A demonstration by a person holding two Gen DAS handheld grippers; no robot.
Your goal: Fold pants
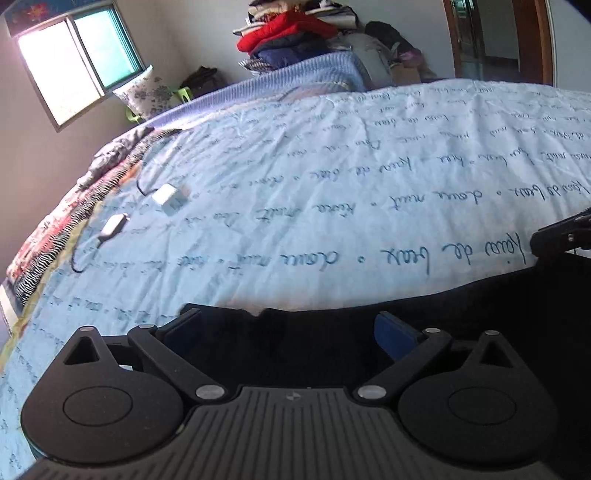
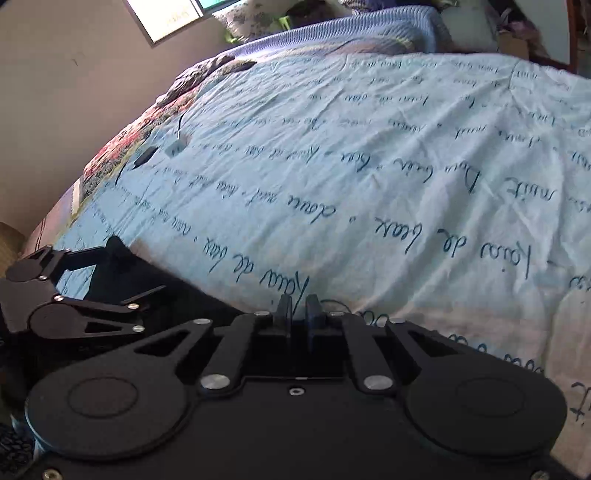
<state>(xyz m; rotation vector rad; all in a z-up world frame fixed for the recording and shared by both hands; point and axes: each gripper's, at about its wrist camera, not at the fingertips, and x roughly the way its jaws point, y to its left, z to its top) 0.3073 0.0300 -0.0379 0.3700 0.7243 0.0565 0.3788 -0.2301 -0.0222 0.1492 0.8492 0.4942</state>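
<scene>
The left gripper (image 1: 288, 328), black with blue pads, stands with its jaws spread wide, and the dark black fabric pants (image 1: 461, 314) lie between and under its fingers; whether the pads press on the cloth cannot be told. In the left wrist view the pants fill the frame from 6 o'clock out to 3 o'clock, resting on the pale blue bedspread printed with dark handwritten script (image 1: 332, 166). The right gripper (image 2: 298, 306) has its two fingers drawn nearly together, only a thin slit between them; whether any cloth is pinched there cannot be told. In the right wrist view the pants (image 2: 177, 295) lie toward 9 o'clock. On the bedspread at 10 o'clock sit a small white charger block (image 1: 167, 195) and a second white plug (image 1: 113, 224) with dark cable. A stack of folded red and navy clothes (image 1: 288, 33) rises at 12 o'clock.
</scene>
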